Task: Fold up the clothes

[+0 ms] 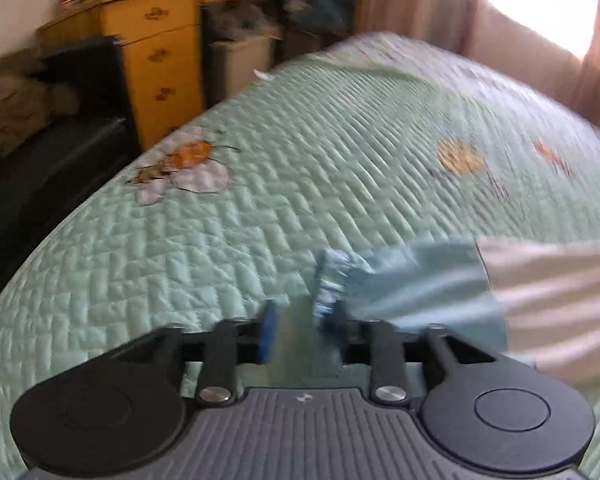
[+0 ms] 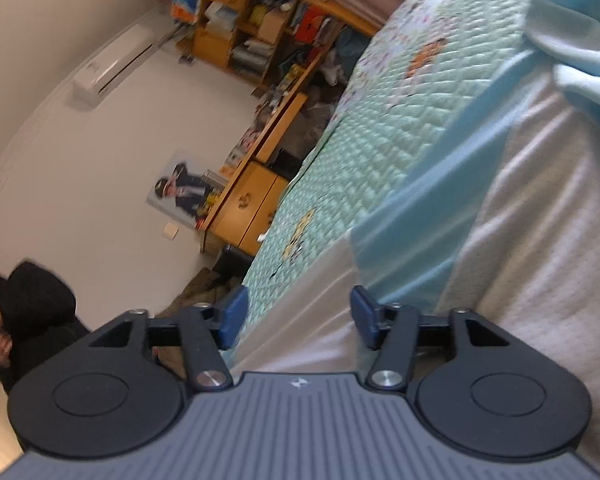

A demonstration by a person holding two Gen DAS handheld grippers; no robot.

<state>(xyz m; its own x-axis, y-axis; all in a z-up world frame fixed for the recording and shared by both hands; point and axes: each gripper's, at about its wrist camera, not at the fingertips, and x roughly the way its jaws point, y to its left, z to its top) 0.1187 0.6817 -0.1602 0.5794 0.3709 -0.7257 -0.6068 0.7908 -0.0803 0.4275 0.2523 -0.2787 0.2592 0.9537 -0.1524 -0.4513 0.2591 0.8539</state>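
Blue-and-white garment (image 1: 480, 280) is lying on the green quilted bedspread (image 1: 260, 200), its ribbed cuff (image 1: 332, 276) sitting just ahead of the left gripper (image 1: 304, 332) whose jaws are standing apart, while the right gripper (image 2: 296, 316) is spread wide around the garment's white hem, pads not pressing.

The pale blue and white knitted garment (image 1: 500, 300) is cut off at three o'clock in the left wrist view. The wooden drawer desk (image 1: 160, 64) at eleven o'clock is smeared by motion blur.
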